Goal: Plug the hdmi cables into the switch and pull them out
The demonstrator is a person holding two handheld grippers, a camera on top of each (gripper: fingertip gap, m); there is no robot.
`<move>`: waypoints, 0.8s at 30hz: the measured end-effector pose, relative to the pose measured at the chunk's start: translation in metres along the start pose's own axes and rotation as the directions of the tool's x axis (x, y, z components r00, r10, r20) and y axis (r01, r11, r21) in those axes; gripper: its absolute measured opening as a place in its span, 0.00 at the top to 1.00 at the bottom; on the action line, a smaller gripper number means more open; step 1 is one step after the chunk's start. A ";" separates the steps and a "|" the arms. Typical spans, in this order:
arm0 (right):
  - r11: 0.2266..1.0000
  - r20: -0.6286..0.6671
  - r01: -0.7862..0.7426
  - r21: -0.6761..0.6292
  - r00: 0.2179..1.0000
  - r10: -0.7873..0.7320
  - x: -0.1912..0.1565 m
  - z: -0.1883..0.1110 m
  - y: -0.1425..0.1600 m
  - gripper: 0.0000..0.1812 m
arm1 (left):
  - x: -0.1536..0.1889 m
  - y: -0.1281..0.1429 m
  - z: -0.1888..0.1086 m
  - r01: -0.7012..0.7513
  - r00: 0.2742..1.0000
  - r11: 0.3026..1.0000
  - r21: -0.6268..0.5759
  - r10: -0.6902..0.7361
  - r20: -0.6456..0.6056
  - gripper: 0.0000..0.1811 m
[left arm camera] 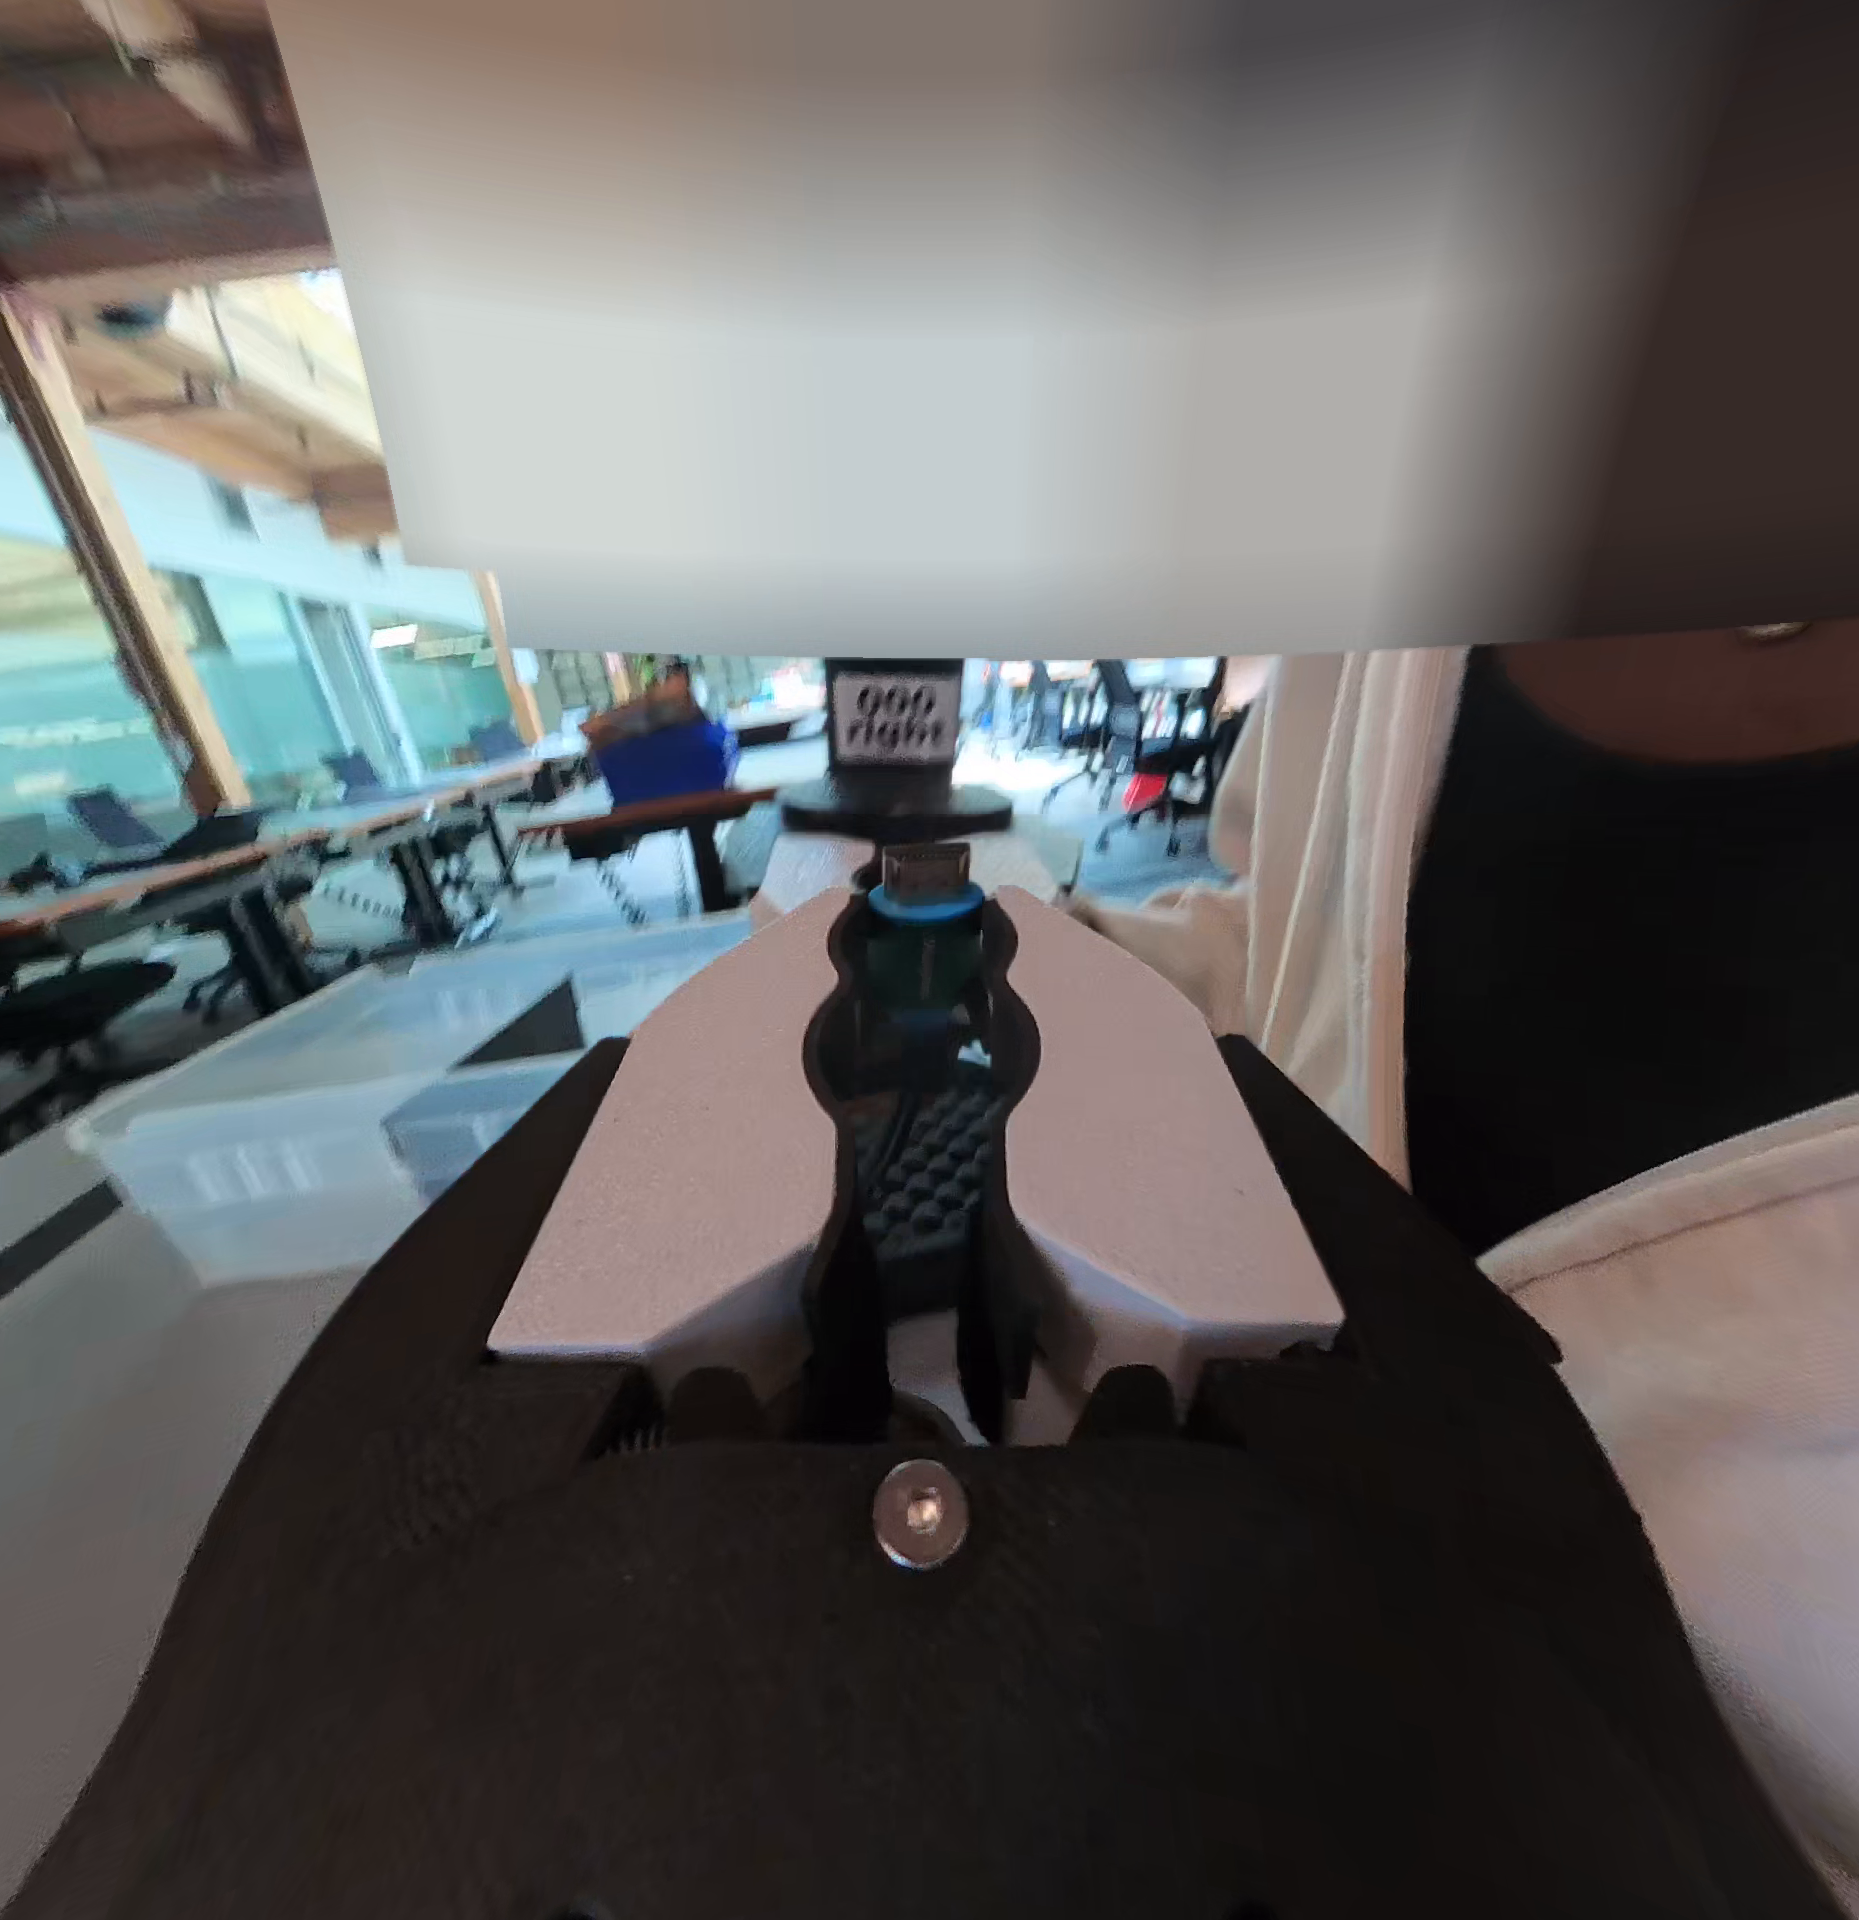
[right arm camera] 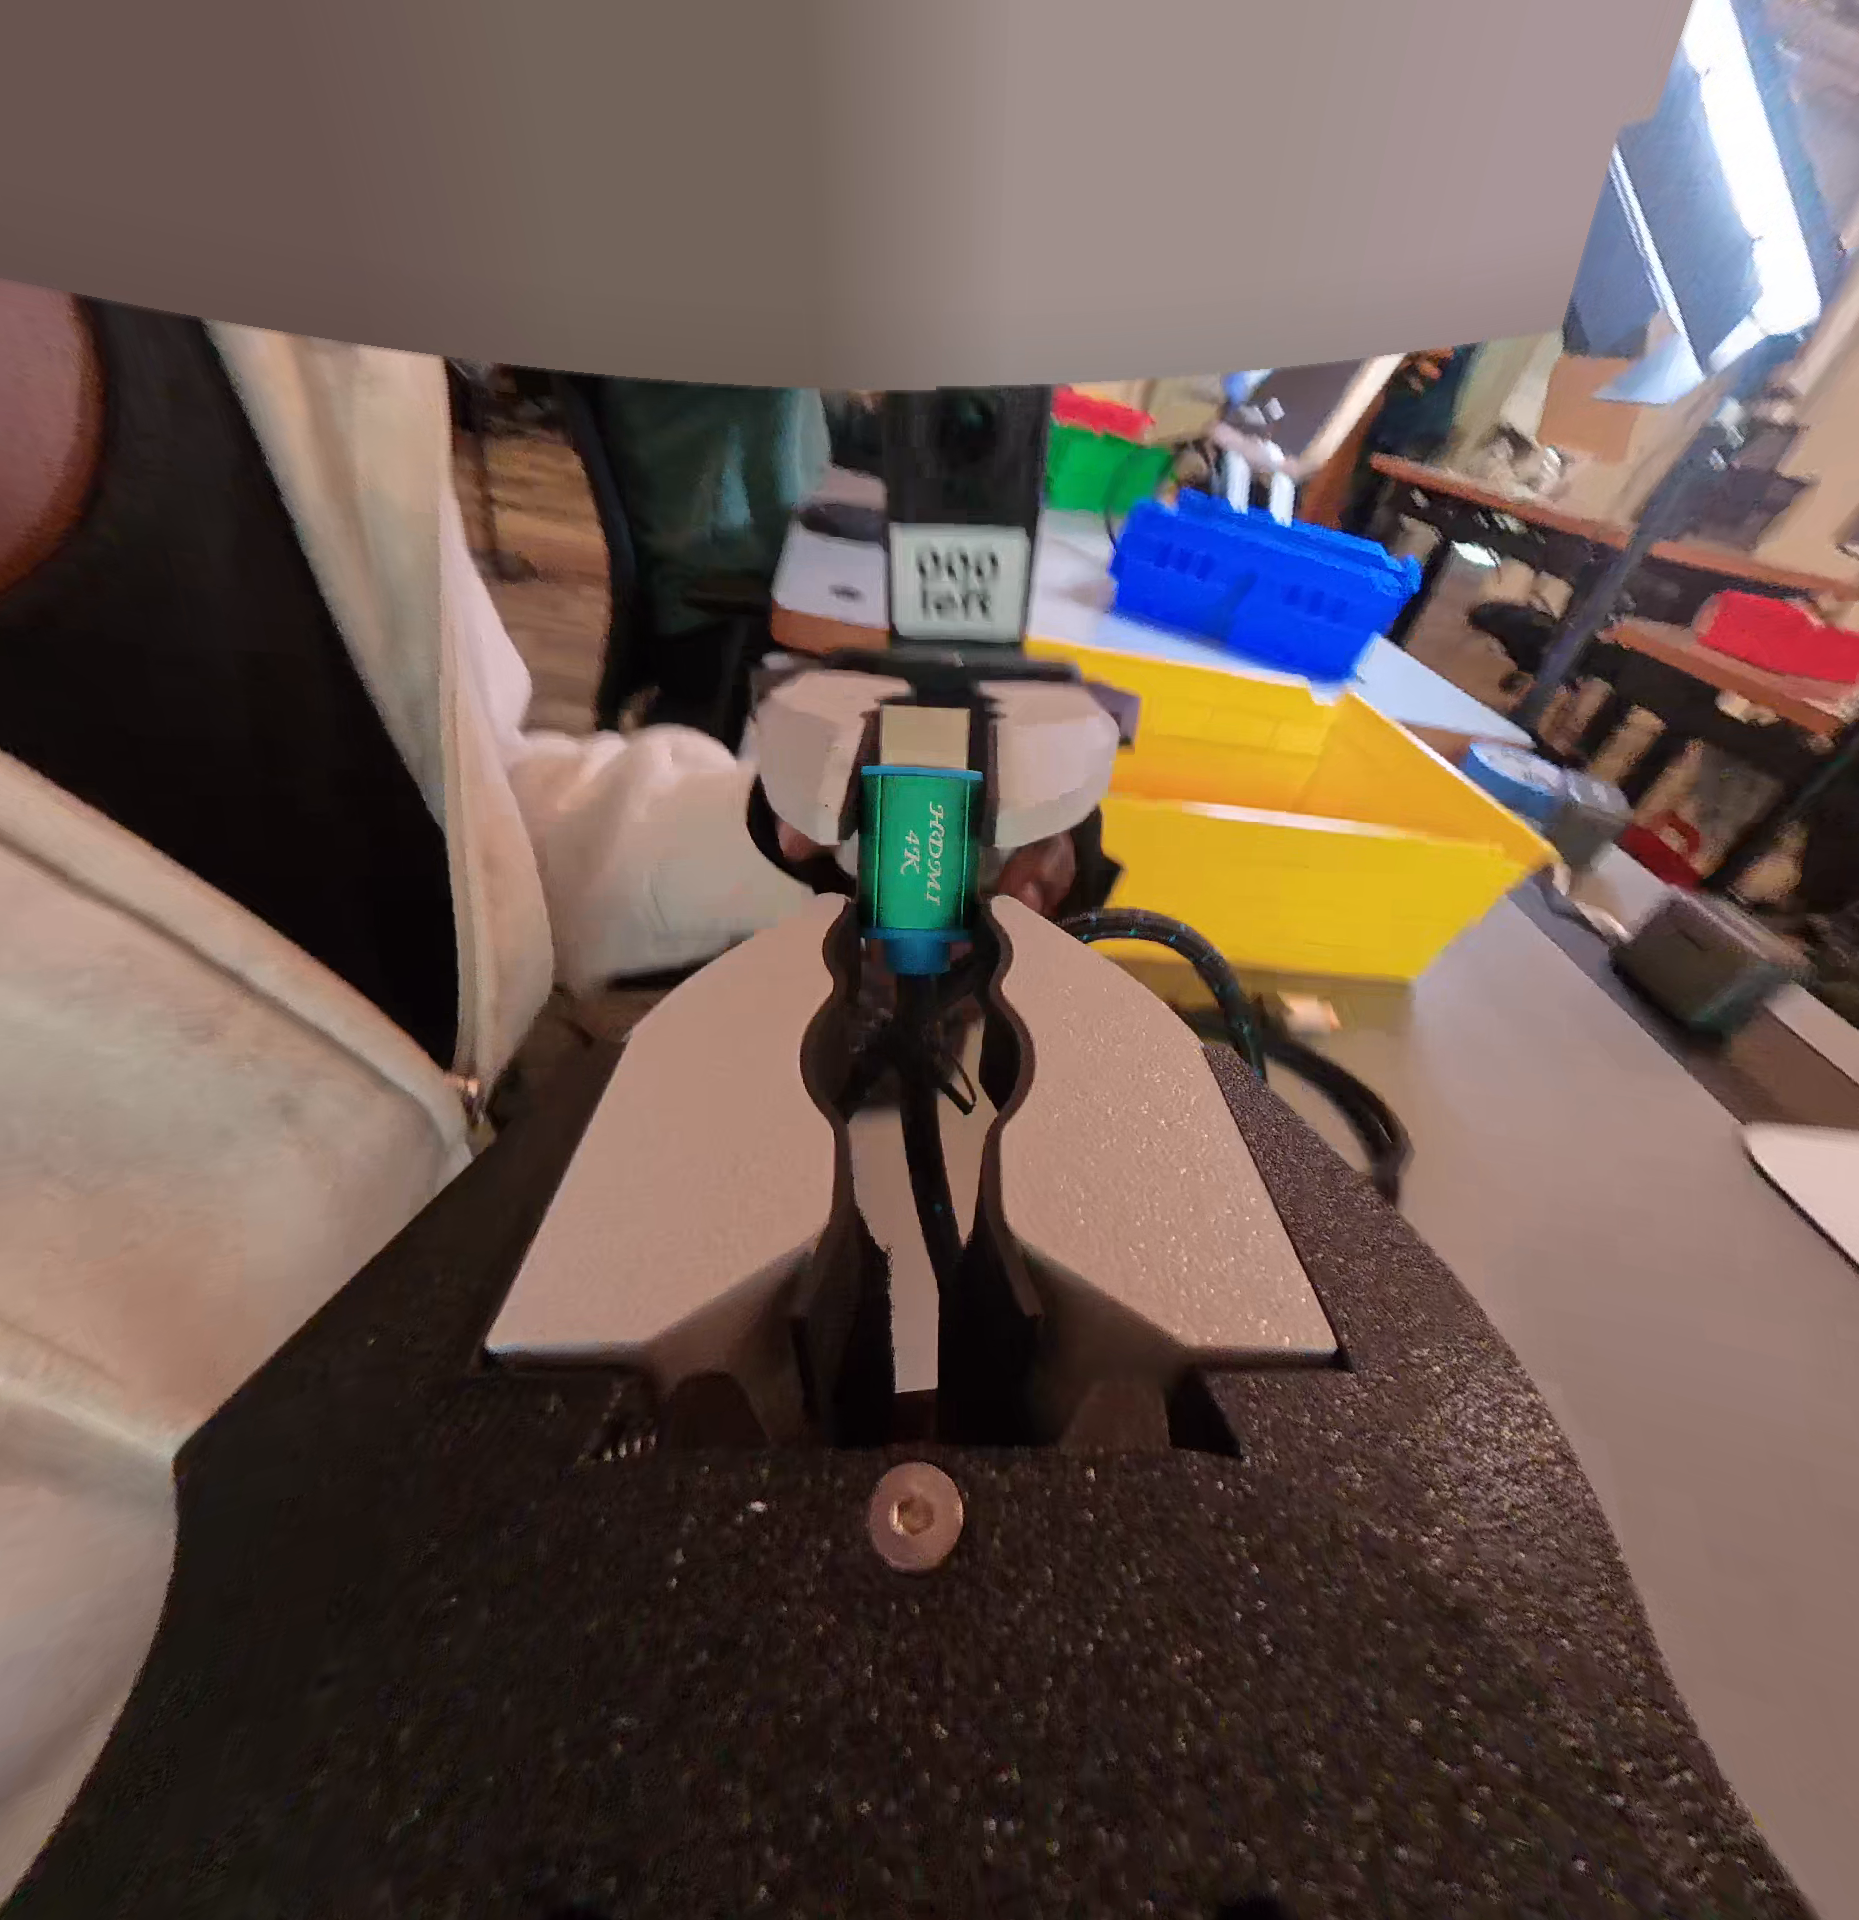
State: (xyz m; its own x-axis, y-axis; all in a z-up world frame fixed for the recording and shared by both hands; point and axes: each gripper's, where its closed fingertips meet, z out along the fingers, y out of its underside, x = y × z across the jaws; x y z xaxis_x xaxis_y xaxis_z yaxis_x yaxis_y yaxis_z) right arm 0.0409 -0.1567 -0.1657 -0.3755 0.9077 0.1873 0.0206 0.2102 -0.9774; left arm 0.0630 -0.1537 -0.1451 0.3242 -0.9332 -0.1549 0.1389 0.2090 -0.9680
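Observation:
My left gripper (left arm camera: 923,909) is shut on a green HDMI plug (left arm camera: 920,961) with a blue collar. The plug's metal tip (left arm camera: 925,864) sticks out past the fingertips. My right gripper (right arm camera: 920,925) is shut on the rear of a second green HDMI plug (right arm camera: 917,852), and its black cable (right arm camera: 930,1164) runs back between the fingers. The two grippers face each other, held in the air with the plug tips close together. The left gripper (right arm camera: 925,764) shows just behind the right plug's tip, and the right gripper (left arm camera: 894,821) shows behind the left plug's tip. A small dark grey box (right arm camera: 1704,971), perhaps the switch, lies on the table at right.
A person in a white jacket (right arm camera: 229,1039) and black top is close on one side and also shows in the left wrist view (left arm camera: 1631,935). Yellow bins (right arm camera: 1320,873) and a blue bin (right arm camera: 1257,582) stand behind. Braided black cable (right arm camera: 1216,966) lies on the grey table (right arm camera: 1590,1299). A clear plastic box (left arm camera: 281,1132) sits at left.

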 end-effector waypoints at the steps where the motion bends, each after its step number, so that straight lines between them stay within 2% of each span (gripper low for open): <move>1: 0.998 -0.049 0.007 -0.055 0.999 -0.009 0.002 -0.008 0.007 0.88 | -0.004 0.007 -0.001 -0.019 0.999 0.997 -0.069 0.021 0.036 0.88; 3: 0.985 -0.159 0.026 -0.172 0.986 -0.054 0.011 -0.033 0.017 0.89 | -0.024 0.024 -0.011 -0.047 0.984 0.973 -0.228 0.083 0.155 0.86; 5: 0.966 -0.259 0.025 -0.258 0.961 -0.094 0.021 -0.062 0.019 0.89 | -0.048 0.055 -0.031 0.014 0.960 0.901 -0.434 0.110 0.259 0.81; 6: 0.957 -0.295 0.021 -0.289 0.949 -0.110 0.025 -0.074 0.019 0.89 | -0.055 0.075 -0.041 0.081 0.954 0.838 -0.539 0.092 0.286 0.78; 8: 0.932 -0.334 0.028 -0.362 0.929 -0.158 0.030 -0.089 0.023 0.89 | -0.067 0.118 -0.060 0.204 0.936 0.671 -0.713 0.081 0.343 0.74; 10: 0.904 -0.333 0.048 -0.424 0.920 -0.205 0.034 -0.089 0.032 0.89 | -0.077 0.148 -0.071 0.214 0.929 0.542 -0.813 0.144 0.341 0.74; 12: 0.905 -0.288 0.061 -0.421 0.937 -0.197 0.031 -0.072 0.038 0.89 | -0.088 0.166 -0.079 0.187 0.922 0.454 -0.871 0.226 0.316 0.75; 14: 0.913 -0.233 0.067 -0.402 0.957 -0.172 0.028 -0.051 0.046 0.88 | -0.092 0.181 -0.089 0.193 0.928 0.363 -0.911 0.234 0.290 0.77; 15: 0.914 -0.208 0.065 -0.400 0.965 -0.159 0.027 -0.041 0.052 0.88 | -0.091 0.188 -0.091 0.220 0.935 0.346 -0.912 0.192 0.298 0.77; 16: 0.909 -0.180 0.066 -0.412 0.972 -0.153 0.025 -0.032 0.060 0.89 | -0.089 0.192 -0.091 0.259 0.938 0.361 -0.896 0.129 0.323 0.79; 18: 0.883 -0.133 0.079 -0.463 0.979 -0.157 0.023 -0.017 0.077 0.89 | -0.086 0.195 -0.092 0.343 0.927 0.394 -0.853 0.005 0.375 0.78; 20: 0.836 -0.111 0.109 -0.538 0.974 -0.199 0.026 -0.008 0.096 0.89 | -0.086 0.195 -0.092 0.355 0.925 0.428 -0.831 -0.034 0.378 0.79; 21: 0.790 -0.110 0.126 -0.600 0.965 -0.237 0.031 -0.010 0.107 0.88 | -0.085 0.195 -0.092 0.339 0.929 0.438 -0.833 -0.017 0.369 0.81; 24: 0.578 -0.110 0.145 -0.803 0.917 -0.383 0.061 -0.035 0.142 0.88 | -0.084 0.193 -0.093 0.264 0.949 0.444 -0.856 0.037 0.312 0.82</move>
State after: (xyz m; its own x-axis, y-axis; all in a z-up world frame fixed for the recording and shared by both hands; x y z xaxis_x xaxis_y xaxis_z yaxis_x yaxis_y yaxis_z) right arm 0.0535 -0.0586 -0.2892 -0.2504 0.7922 0.5565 0.7021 0.5444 -0.4591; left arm -0.0241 -0.0623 -0.3374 0.6046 -0.7872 -0.1213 -0.6541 -0.4039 -0.6395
